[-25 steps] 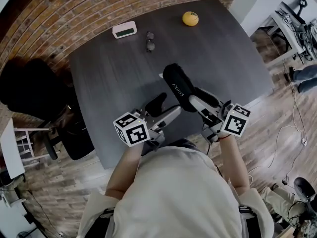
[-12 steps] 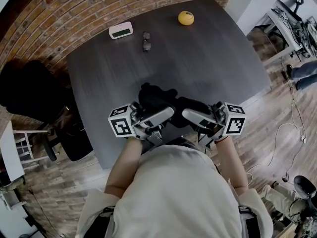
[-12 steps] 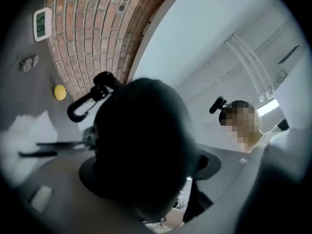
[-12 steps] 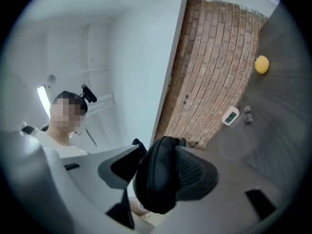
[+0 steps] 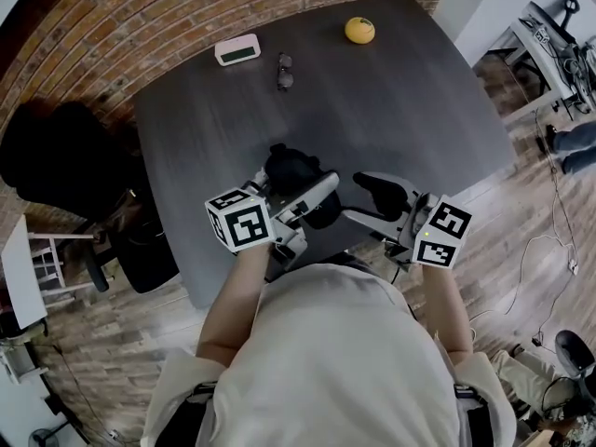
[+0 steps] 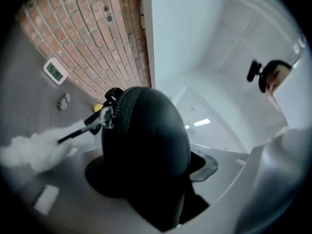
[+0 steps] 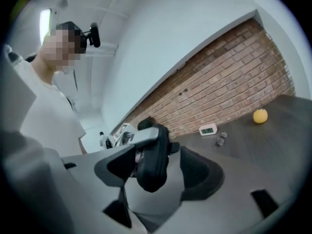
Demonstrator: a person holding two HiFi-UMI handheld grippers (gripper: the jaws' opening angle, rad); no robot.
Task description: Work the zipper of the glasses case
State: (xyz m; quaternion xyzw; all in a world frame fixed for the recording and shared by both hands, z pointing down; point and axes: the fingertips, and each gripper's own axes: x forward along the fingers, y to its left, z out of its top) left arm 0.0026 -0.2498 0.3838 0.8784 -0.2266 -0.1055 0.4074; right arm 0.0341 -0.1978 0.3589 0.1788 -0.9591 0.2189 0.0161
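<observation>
Dark tabletop (image 5: 400,91) runs up to a brick wall (image 5: 186,17), and above its near edge the left gripper (image 5: 303,186) is clamped on the glasses case (image 5: 291,168). The case is black, rounded and smooth-shelled, and it rises out from between the pressed-in pads. A zipper runs along its rim, with a metal zipper pull (image 6: 105,116) and a dark tab hanging off the upper end. Just to the right sits the right gripper (image 5: 372,194), its jaws spread wide and holding nothing. In its own view the case shows between the two pads, farther along; whether either pad touches it I cannot tell. Well beyond, near the far edge, lie a white clock (image 5: 237,52), a pair of glasses (image 5: 284,73) and a yellow fruit (image 5: 359,30).
</observation>
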